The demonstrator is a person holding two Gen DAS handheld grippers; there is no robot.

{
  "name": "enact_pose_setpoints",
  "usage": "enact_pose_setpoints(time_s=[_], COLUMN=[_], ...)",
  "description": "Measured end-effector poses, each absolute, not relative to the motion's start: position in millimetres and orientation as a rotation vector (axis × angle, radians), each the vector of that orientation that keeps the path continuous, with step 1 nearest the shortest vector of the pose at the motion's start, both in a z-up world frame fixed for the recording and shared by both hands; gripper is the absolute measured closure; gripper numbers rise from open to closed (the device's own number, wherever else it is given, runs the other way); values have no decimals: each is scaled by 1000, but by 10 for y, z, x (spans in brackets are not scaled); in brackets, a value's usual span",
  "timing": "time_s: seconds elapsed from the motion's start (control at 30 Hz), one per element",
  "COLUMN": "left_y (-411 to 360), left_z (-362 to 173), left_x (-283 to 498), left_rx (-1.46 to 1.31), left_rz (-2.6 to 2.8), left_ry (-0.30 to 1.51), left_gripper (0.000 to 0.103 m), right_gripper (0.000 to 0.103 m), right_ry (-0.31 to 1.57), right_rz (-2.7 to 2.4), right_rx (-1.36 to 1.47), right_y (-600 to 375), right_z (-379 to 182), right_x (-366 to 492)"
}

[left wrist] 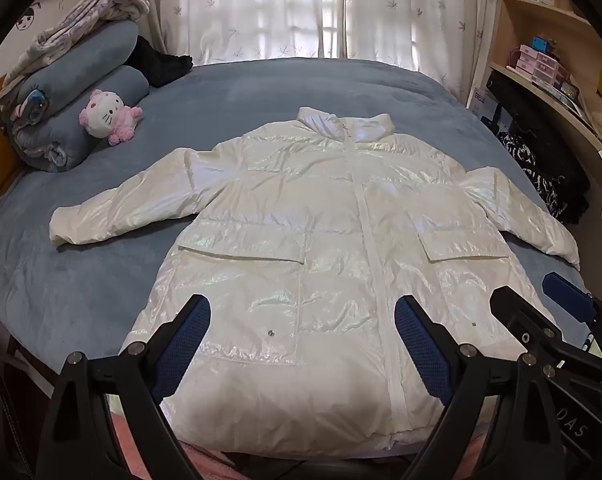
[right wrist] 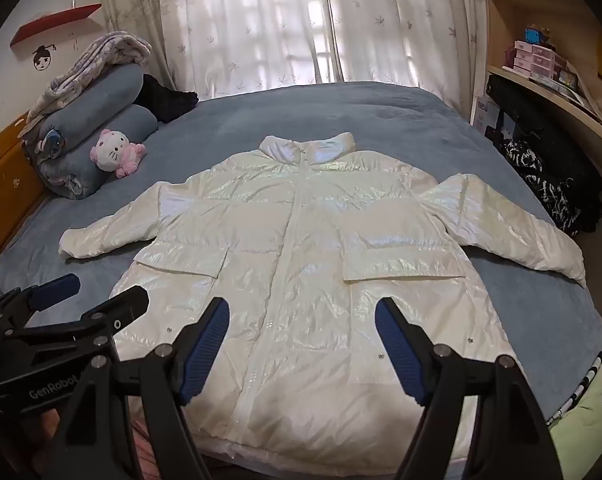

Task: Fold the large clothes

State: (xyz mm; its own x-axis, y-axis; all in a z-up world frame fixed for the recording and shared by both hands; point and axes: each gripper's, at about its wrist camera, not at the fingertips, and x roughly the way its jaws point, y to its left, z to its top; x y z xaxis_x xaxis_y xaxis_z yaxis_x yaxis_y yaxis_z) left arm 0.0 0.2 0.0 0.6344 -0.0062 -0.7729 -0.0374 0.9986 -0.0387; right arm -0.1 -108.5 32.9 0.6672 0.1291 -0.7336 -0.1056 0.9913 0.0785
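A white jacket (left wrist: pixel 309 248) is laid flat, front up and zipped, on the bed (left wrist: pixel 101 280), collar toward the curtains and both sleeves spread out to the sides. The left gripper (left wrist: pixel 303 344) is held above the hem with its jaws wide apart, nothing between them. The right gripper (right wrist: pixel 301 344) is likewise released and empty over the lower front. No fold is yet made.

The fabric is judged glossy and puffy, so a shallow pinch could slip off, or only the top layer could be caught and the front pulled away from the back. Trapped air may make a folded sleeve spring open. The hem is seen hanging at the bed's near edge, so a careless tug could drag the jacket off. The plush toy (left wrist: pixel 109 114) is well apart.
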Motion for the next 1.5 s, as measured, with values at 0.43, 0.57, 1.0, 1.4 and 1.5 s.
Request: enact_pose_setpoints(time_s=[0.43,0.57,1.0,1.4,1.5], left_y=[38,-1,0,7,7], left_z=[2,2,19,-32,-32], left_x=[-29,-42,-76,-79,-87], left_rx=[-41,-23,-19,-34,-32], left_rz=[22,34,36,35,37], left_ry=[873,864,865,884,883], left_gripper=[12,12,13,13,13], right_gripper=[27,27,27,27,27], right_ry=[833,833,837,839,840], right_rz=[135,138,139,141,141], right_rx=[35,39,46,50,52], right_y=[-1055,-1047,-1040,-1045,-1059], right_z=[318,304,258,265,271], right_x=[-17,-18,-50,-57,-49])
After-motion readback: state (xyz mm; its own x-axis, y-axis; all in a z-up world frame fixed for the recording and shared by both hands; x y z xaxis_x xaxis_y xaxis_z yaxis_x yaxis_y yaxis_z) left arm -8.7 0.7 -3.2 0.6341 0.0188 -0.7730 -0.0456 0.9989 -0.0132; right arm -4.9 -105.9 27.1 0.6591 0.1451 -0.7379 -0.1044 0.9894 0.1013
